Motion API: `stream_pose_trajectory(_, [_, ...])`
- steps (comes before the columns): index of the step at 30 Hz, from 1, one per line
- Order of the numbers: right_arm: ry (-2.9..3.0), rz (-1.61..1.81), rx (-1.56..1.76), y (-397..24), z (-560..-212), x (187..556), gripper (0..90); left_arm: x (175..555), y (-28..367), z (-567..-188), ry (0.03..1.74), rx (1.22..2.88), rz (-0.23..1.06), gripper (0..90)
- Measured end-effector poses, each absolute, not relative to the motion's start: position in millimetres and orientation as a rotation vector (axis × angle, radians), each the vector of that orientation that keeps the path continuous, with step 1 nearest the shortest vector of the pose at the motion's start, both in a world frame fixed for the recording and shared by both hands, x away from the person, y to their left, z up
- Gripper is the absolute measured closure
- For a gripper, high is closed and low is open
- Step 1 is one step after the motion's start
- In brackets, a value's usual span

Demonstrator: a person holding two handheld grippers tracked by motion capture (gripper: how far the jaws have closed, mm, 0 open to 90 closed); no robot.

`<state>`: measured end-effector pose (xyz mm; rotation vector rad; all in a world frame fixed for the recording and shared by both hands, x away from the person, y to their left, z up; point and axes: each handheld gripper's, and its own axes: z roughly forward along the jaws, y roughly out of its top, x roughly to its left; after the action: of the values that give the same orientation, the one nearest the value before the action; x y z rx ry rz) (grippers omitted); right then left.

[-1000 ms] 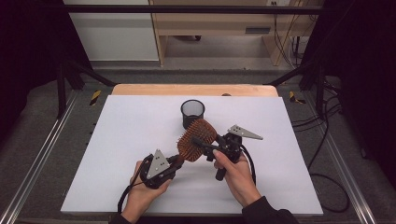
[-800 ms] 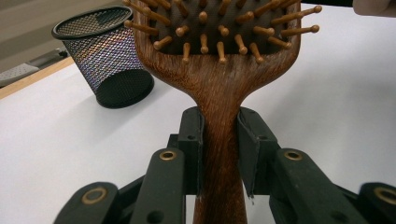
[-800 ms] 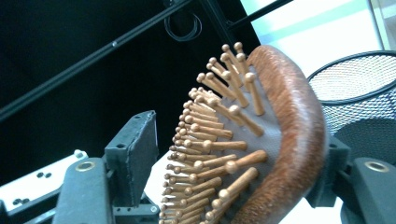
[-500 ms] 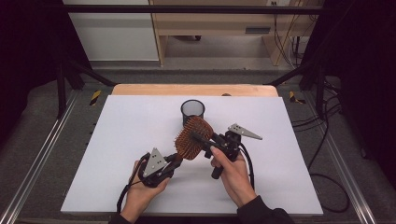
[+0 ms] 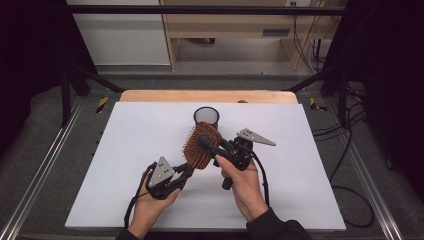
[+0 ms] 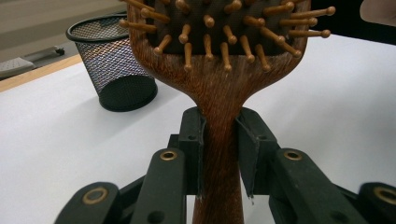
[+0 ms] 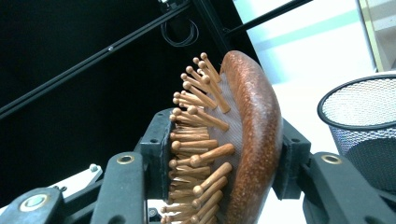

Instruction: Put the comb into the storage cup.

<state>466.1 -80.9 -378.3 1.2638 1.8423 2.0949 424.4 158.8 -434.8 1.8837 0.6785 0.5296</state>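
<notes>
**Wooden hairbrush held between both grippers above the table**

Nearest the person, at about 7 o'clock from the table's centre, the left gripper (image 5: 186,171) is clamped on the neck of the wooden hairbrush (image 5: 201,146); the left gripper view shows its two pads pressed flat against either side of the handle (image 6: 218,154), just below the bristled head.

The brush rises from there toward 1 o'clock, clear of the white table (image 5: 125,150), bristles facing up toward the camera.

At about 3 o'clock of the brush head sits the right gripper (image 5: 209,148). Its jaws have just been closing, with the head between them: in the right gripper view one pad meets the tips of the wooden pins (image 7: 196,140), the other lies against the rounded back.

Farther off, at 12 o'clock of the brush, a black mesh cup (image 5: 206,117) stands upright on the table, apart from the brush.
</notes>
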Motion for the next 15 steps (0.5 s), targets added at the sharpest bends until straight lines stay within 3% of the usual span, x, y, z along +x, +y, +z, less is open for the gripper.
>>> stream_pose_trajectory(15, [1.898, 2.025, 1.214, -66.8, -366.7, 466.2, 53.2, 426.3, 161.8, -437.0, 0.721, 1.844, 0.497, 72.7])
